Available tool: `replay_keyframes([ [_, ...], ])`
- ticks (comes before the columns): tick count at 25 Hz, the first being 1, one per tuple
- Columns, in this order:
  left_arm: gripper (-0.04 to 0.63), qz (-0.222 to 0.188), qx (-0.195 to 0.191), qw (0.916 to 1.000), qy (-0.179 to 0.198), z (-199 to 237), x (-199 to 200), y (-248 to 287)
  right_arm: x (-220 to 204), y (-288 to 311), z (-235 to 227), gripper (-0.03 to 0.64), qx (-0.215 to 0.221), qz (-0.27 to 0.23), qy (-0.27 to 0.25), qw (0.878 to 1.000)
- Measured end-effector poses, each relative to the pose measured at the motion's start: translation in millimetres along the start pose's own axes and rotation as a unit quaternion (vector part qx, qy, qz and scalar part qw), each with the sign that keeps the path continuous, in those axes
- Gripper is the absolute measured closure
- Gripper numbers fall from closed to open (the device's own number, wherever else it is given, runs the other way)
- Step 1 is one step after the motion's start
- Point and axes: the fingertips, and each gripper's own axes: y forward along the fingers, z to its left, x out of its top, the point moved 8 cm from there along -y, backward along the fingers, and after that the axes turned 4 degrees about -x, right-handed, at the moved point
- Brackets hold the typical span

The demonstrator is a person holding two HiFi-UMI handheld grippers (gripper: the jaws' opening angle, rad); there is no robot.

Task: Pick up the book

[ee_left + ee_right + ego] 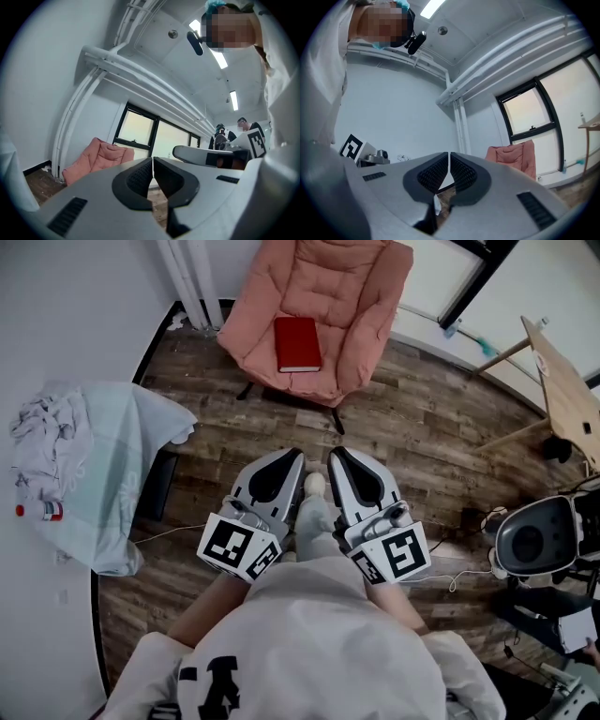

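Place: you're in a lab or test room dressed up like a living space, not a real home.
Homely side: a pink armchair [323,329] on a wood-plank floor [422,442], and a heap of cloth [52,437] to your left.
Working side: bare white pipes [192,282] on the wall, strip lights [219,55] overhead, grey equipment [534,538] and a loose cable [466,574] on the floor to your right.
Company: other people [221,137] stand further back, past the big window [138,132].

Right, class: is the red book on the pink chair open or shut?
Shut: the book lies flat on the chair, cover up, no pages showing.
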Motion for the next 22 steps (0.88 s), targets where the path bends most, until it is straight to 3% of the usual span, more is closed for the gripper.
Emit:
replay_keyframes([
  [12,0.586,-0.018,0.029,0.9994,0.007,98.9,22.1,133.6,2.5,135.9,-112.6,0.583,0.033,0.000,-0.008,0.999],
  [22,0.586,-0.029,0.039,0.9986,0.020,151.5,45.0,232.7,10.3,217.6,-198.5,0.583,0.040,0.003,-0.001,0.999],
])
